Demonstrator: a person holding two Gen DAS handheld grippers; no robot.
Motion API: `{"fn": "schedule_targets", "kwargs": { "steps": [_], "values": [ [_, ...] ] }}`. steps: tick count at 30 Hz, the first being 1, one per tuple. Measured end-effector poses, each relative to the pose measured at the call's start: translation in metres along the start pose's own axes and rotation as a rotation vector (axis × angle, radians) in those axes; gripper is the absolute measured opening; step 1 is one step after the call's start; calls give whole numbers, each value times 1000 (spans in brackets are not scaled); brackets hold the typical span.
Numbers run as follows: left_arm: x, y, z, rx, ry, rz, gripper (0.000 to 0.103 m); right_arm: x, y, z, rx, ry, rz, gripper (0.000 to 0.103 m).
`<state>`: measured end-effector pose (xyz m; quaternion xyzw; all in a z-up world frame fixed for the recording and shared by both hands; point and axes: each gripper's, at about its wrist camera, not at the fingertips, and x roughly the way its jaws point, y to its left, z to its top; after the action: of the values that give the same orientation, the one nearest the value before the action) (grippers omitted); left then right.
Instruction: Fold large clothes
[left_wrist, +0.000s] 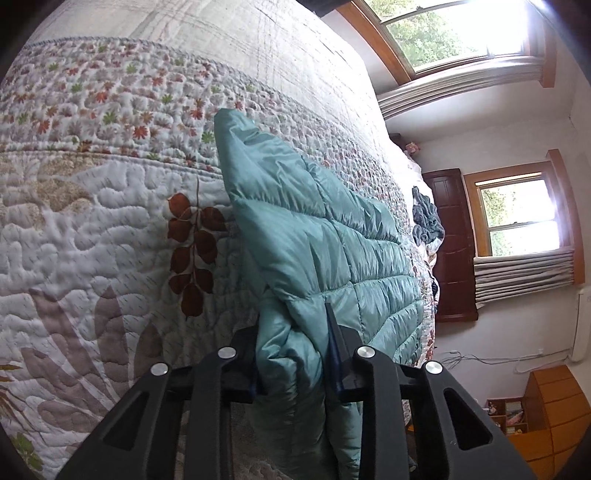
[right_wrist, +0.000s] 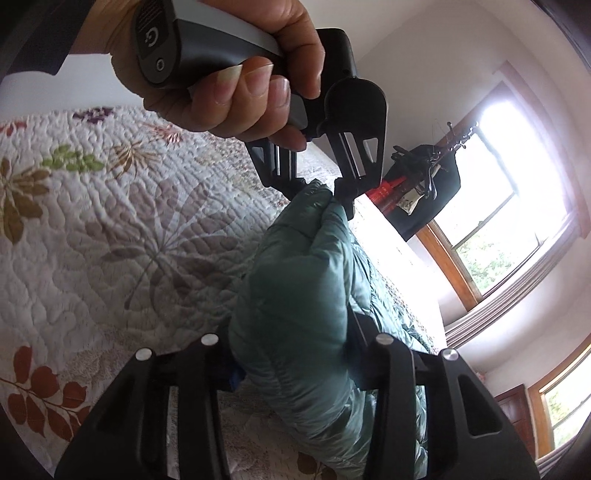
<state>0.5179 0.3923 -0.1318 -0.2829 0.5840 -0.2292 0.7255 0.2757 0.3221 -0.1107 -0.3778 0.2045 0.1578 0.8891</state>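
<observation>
You are clamping the jacket (left_wrist: 314, 236) in both claws at once. Your left claw (left_wrist: 291, 354) is closing down on a thick bunched fold of the teal quilted fabric, its jaws kept a fair way apart only by the padding squeezed between them, and the fabric is spilling out below the fingers (left_wrist: 334, 343) toward the camera. Your right claw (right_wrist: 291, 354) is doing the same thing to another puffy wad of the same jacket (right_wrist: 295, 295), jaws pressing in from both sides. In the right view your hand (right_wrist: 229, 74) is gripping the other tool's handle, and that left claw (right_wrist: 325, 188) is pinching the far tip of the roll that your right claw is holding, so the two grips are sitting close together along one edge. That pairing looks deliberate: you are probably holding one edge at two points so that it travels as a straight line when you carry it over for a fold. Beyond the claws, the rest of the jacket is lying spread on the quilt (left_wrist: 92, 229), running away toward the far edge of the bed, with one pointed corner reaching the floral band. A grey garment (left_wrist: 426, 218) is sitting crumpled near that far edge, well apart from your work.
</observation>
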Motion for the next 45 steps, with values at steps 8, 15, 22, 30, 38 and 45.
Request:
{"fn": "schedule_targets", "kwargs": {
  "steps": [8,15,22,30,38,45],
  "values": [
    [-14,-56,9,40,-17,73,27,-18,-38,1,137,-42,27,39],
    [-16,-109,17,73,-20,157,26,-34,-63,-11,219,-88,23,38],
    [-8,-163,16,114,-22,232,26,-49,-96,-21,318,-122,25,37],
    [5,-209,13,166,-23,324,26,-61,-131,-39,442,-153,36,37],
    [25,-236,11,210,-19,385,26,-69,-157,-61,524,-153,43,37],
    [50,-272,5,252,-12,426,26,-75,-178,-86,594,-146,34,37]
  ]
}}
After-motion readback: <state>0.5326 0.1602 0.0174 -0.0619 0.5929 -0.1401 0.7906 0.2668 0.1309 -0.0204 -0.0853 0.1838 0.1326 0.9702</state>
